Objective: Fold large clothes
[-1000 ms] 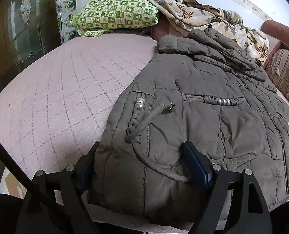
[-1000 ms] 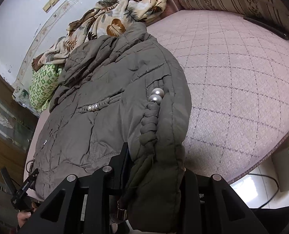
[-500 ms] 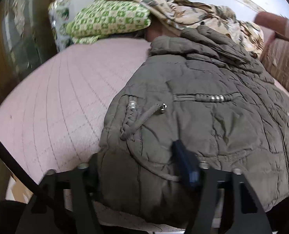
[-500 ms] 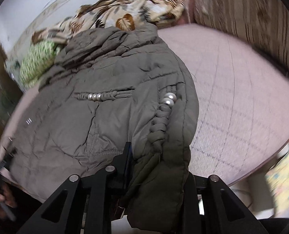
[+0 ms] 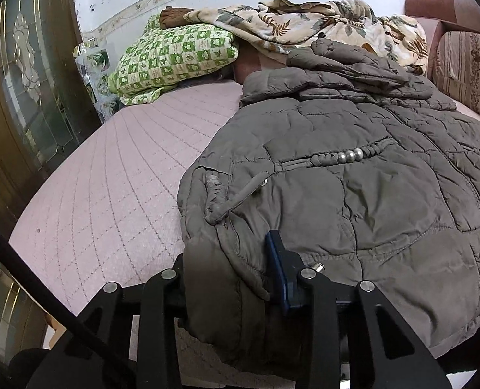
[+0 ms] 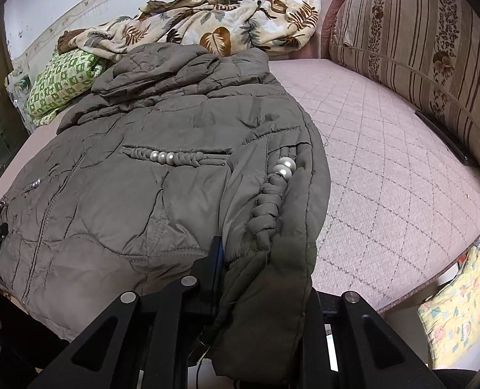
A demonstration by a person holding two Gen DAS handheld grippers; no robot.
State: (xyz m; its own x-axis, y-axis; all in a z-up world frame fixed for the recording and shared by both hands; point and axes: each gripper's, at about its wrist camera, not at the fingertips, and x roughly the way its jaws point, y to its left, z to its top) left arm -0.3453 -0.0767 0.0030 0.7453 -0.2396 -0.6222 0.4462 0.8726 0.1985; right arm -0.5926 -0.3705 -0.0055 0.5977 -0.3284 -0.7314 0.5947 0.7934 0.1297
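Observation:
A grey-brown quilted jacket lies spread on the pink quilted bed, hood toward the wall. My left gripper is at its near left corner. Its jaws are closing, with the hem bunched between them and the blue pad pressing into the fabric. In the right wrist view the jacket fills the left half. My right gripper is shut on its near right corner, below the braided cord with silver beads. The gripped fabric hides the right finger.
A green checked pillow and a leaf-print blanket lie at the head of the bed. A striped cushion lines the right side. A glazed wooden door stands left. A yellow patterned cloth sits beside the bed's near edge.
The left jaws have narrowed from wide apart to pinching the bunched hem. Both grippers have rolled, and the right view now sits more level. The right grip has tightened slightly on its corner.

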